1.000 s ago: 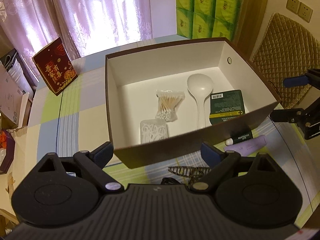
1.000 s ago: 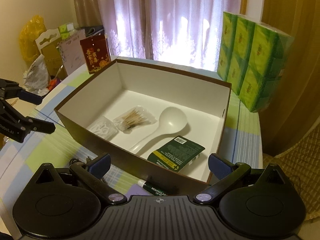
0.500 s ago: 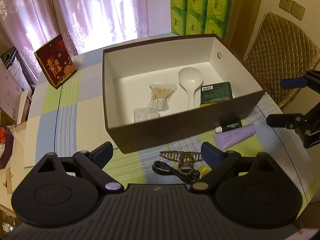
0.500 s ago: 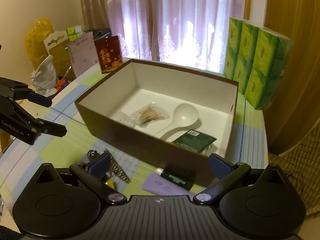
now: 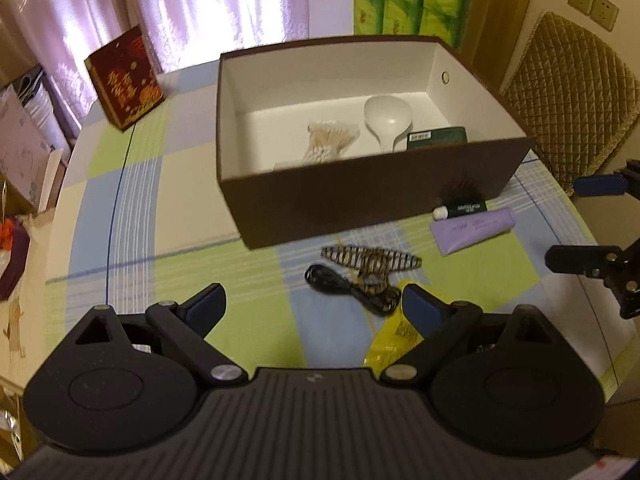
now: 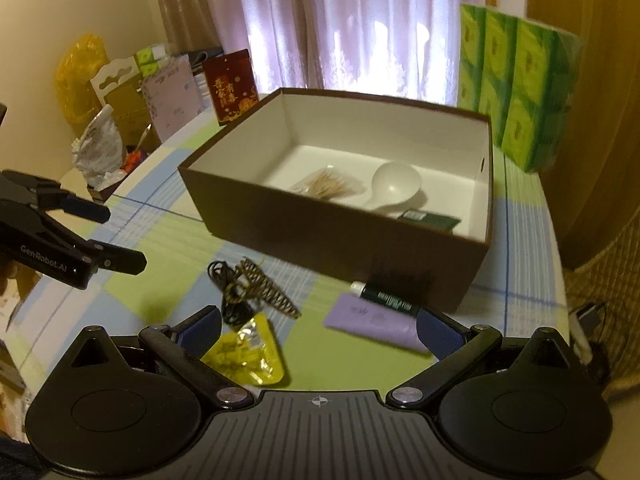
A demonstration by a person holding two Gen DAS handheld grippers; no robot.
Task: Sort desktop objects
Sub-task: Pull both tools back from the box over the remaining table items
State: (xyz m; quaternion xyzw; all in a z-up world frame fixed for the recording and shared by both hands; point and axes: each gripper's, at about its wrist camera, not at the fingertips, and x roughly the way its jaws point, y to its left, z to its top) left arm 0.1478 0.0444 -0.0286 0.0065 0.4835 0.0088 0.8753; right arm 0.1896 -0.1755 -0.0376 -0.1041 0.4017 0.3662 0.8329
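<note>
Brown cardboard forms the box (image 5: 360, 200) at the middle of the left wrist view, and inside it lie a bag of cotton swabs (image 5: 330, 142), a white spoon (image 5: 386, 118) and a dark green packet (image 5: 436, 136). On the checked tablecloth (image 5: 132, 200) in front of it wait the unsorted things: a striped hair claw (image 5: 370, 260) lying over a black cable (image 5: 348, 288), a yellow sachet (image 5: 394, 340) partly behind the right fingertip, a purple tube (image 5: 472, 230) and a dark lip balm (image 5: 460, 210) touching the box's front wall. The left gripper (image 5: 312, 304) hangs spread and empty above the cloth, with the claw and cable just ahead of its gap.

From the right wrist view, the right gripper (image 6: 318, 328) is likewise spread wide with nothing between its fingers; the sachet (image 6: 246, 354) sits by its left finger and the purple tube (image 6: 374, 324) by its right one, the lip balm (image 6: 384, 294) just beyond.

By my judgement a pick is being lined up, with five things left outside. Next, one gripper should drop over a single item, likely the tube or the claw, without catching the cable.
</note>
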